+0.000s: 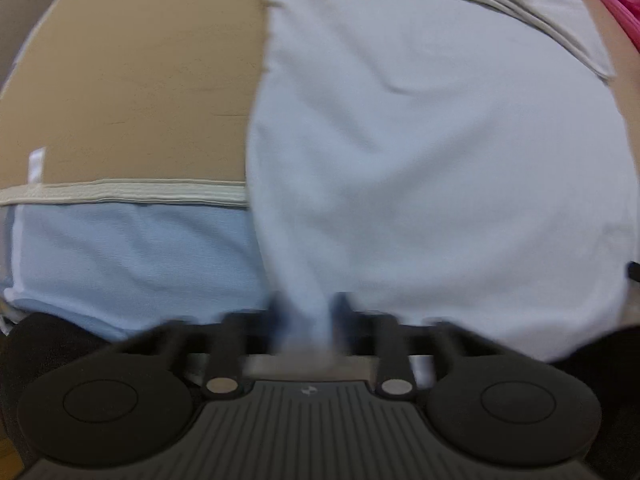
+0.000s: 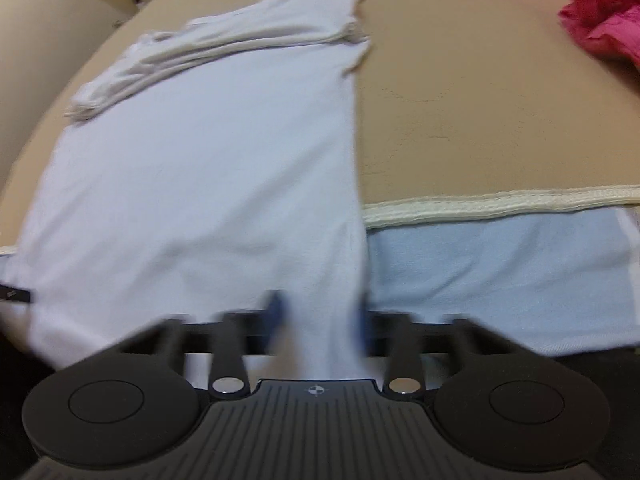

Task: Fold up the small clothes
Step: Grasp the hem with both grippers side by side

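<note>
- Left tongs (image 1: 306, 312): narrow, pinched on near edge of pale garment (image 1: 420, 140); blurred.
- Right tongs (image 2: 320, 312): narrow, clamping the same garment's (image 2: 200, 160) near edge.
- Garment lies flat on tan tabletop (image 1: 140, 80), cream-trimmed band (image 2: 208, 52) across its far end.
- Light blue cloth (image 2: 500, 272), cream hem, under it.
- Pink fabric (image 2: 604, 12) far right.
- No containers; small white tag (image 1: 36, 164), writing unreadable.

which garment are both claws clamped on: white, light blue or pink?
The white garment: its near edge is pinched in both the left claw and right claw. Light blue cloth lies beneath; pink one sits apart.
</note>
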A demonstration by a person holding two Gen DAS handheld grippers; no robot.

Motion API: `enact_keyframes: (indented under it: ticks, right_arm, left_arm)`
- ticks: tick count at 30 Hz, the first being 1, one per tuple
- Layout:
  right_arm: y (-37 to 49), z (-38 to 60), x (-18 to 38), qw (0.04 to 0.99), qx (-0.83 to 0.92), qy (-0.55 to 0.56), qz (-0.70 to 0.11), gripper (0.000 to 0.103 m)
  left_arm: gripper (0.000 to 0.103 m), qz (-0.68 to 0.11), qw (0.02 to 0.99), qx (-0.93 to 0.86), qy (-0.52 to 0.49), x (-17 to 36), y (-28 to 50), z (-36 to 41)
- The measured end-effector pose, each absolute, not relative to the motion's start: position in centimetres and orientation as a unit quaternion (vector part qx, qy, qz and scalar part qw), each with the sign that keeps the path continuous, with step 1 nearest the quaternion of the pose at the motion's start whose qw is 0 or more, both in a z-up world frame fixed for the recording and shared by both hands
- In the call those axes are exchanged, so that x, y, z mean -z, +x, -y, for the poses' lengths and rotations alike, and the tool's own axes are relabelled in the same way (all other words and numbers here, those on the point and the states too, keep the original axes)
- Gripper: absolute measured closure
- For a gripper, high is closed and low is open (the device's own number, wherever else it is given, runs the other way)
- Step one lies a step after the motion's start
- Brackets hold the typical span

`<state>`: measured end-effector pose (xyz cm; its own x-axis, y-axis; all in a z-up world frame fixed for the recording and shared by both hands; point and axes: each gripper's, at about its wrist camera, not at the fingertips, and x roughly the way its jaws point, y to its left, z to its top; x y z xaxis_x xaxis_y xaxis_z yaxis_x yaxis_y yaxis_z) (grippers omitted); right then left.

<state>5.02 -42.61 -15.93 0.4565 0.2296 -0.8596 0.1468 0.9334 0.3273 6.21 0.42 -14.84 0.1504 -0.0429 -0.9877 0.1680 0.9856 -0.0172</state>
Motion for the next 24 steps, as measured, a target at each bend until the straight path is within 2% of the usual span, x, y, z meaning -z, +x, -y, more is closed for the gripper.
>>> enact_keyframes:
  ticks: [2, 3, 4, 20, 24]
  right_arm:
    - [5.1, 42.7, 16.0, 0.822, -0.051, 0.198, -0.531, 0.095]
    - [5.2, 42.7, 16.1, 0.811, -0.039, 0.174, -0.557, 0.096]
    - [5.4, 42.8, 16.1, 0.809, -0.039, 0.175, -0.56, 0.097]
    - [1.8, 45.5, 5.9, 0.851, -0.063, 0.226, -0.469, 0.098]
    - [-0.1, 45.2, 4.0, 0.856, -0.072, 0.218, -0.463, 0.098]
  left_arm:
    - [0.089, -0.645, 0.758, 0.068, 0.06, 14.5, 6.3, 0.3]
    - [0.095, -0.646, 0.759, 0.064, 0.059, 14.4, 6.4, 0.3]
    - [0.096, -0.647, 0.758, 0.059, 0.051, 14.2, 6.5, 0.1]
    - [0.098, -0.586, 0.804, 0.103, -0.015, 5.0, 0.8, -1.8]
    - [0.098, -0.586, 0.802, 0.119, -0.003, 3.9, -2.1, -1.3]
